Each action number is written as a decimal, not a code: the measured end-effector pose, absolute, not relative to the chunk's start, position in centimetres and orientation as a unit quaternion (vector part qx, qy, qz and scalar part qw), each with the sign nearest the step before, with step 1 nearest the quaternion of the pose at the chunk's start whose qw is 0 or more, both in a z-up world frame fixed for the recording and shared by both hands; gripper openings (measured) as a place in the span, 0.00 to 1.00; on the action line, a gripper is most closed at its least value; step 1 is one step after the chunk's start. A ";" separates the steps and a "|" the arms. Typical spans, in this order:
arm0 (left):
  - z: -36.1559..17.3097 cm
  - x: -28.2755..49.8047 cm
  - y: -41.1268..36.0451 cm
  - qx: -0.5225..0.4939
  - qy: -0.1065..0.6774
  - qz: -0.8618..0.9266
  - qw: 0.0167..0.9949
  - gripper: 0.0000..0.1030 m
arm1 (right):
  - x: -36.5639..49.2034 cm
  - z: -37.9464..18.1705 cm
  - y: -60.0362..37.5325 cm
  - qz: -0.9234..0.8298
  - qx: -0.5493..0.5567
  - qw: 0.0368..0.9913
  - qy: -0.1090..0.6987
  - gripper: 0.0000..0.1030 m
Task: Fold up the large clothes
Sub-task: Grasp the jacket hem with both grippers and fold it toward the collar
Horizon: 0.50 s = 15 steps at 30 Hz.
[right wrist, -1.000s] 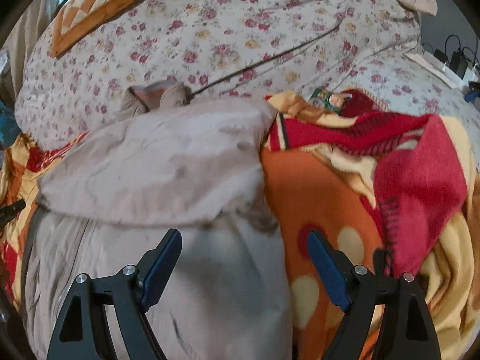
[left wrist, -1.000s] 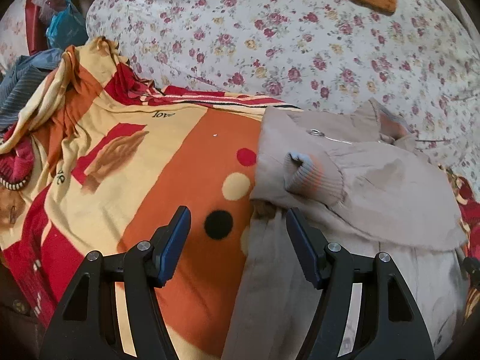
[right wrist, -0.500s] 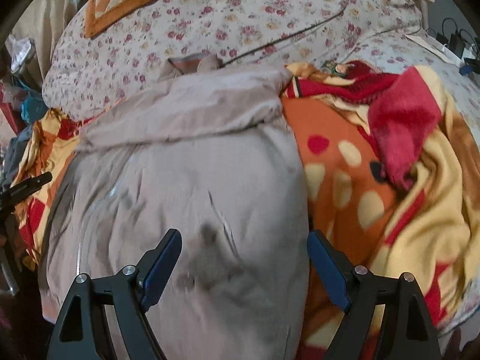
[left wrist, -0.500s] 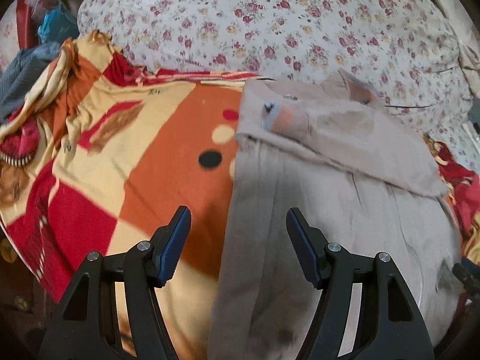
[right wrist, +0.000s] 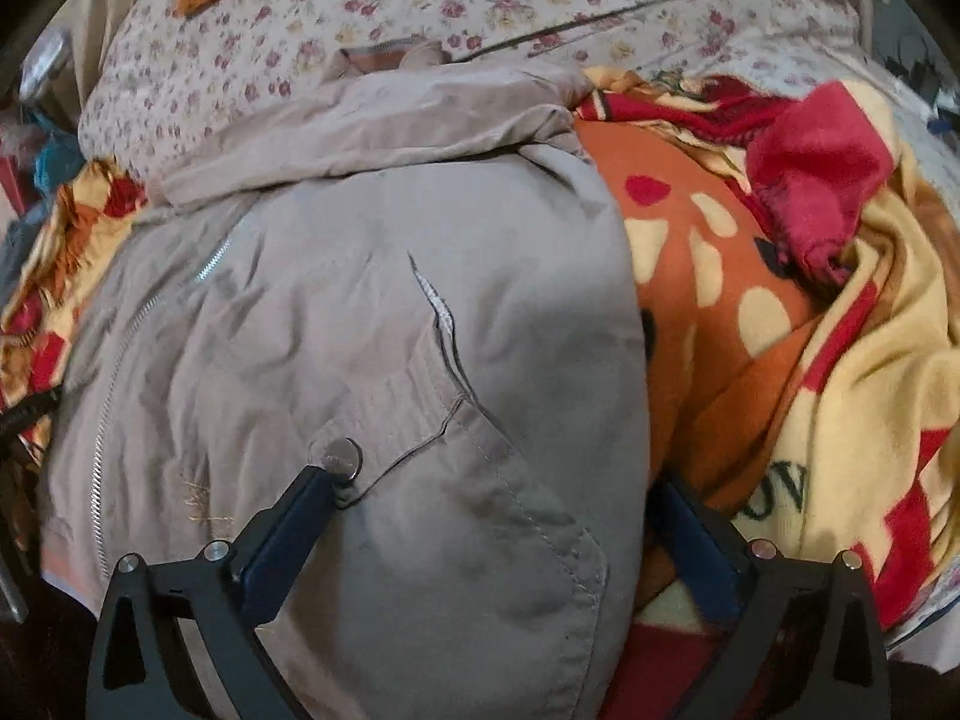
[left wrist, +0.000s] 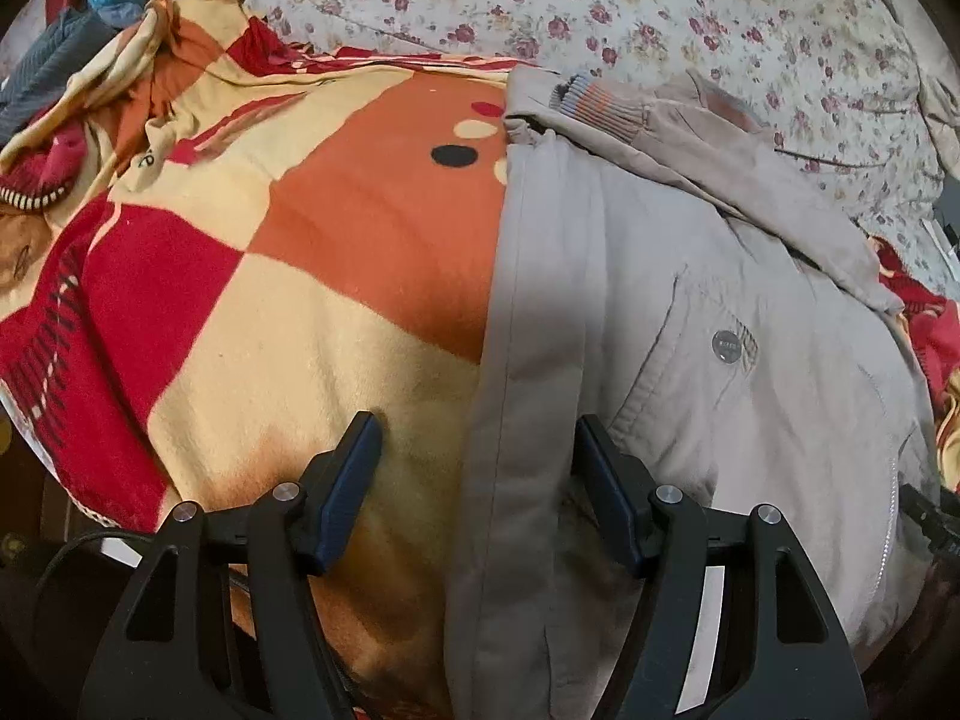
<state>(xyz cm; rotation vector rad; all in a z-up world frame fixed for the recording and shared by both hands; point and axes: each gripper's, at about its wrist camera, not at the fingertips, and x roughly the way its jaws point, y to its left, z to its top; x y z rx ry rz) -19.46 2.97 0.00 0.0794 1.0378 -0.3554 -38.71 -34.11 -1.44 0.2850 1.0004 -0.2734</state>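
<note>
The beige jacket (right wrist: pixel 372 324) lies flat on the blanket (left wrist: pixel 300 312) on the bed, long axis running from the hem near the cameras to the collar far off by the floral quilt (left wrist: pixel 600 6), sleeves folded across the chest. The left claw (left wrist: pixel 474 450) stands released astride the jacket's left edge, while the right claw (right wrist: pixel 492 498) is opening over the right hem corner, nothing pinched. If either bites too deep it may catch blanket with jacket; a one-layer grip would let the folded sleeves slide.
</note>
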 end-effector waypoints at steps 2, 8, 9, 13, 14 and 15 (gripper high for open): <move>-0.1 -19.5 3.1 0.036 0.494 -0.171 0.852 0.65 | -38.6 -1.5 -34.2 -0.129 0.140 0.858 0.477 1.00; 0.0 -19.5 3.1 0.041 0.495 -0.169 0.851 0.66 | -38.5 -1.8 -34.2 -0.124 0.136 0.857 0.481 1.00; 0.0 -19.5 3.0 0.042 0.495 -0.168 0.851 0.66 | -38.4 -1.8 -34.0 -0.125 0.133 0.857 0.482 1.00; -0.1 -19.6 2.9 0.046 0.494 -0.166 0.852 0.67 | -38.3 -1.8 -33.9 -0.128 0.129 0.857 0.482 1.00; -0.1 -19.6 2.9 0.046 0.494 -0.166 0.852 0.67 | -38.3 -1.8 -33.9 -0.129 0.129 0.857 0.481 1.00; -0.1 -19.6 2.9 0.046 0.494 -0.166 0.852 0.67 | -38.3 -1.8 -33.9 -0.131 0.129 0.858 0.480 1.00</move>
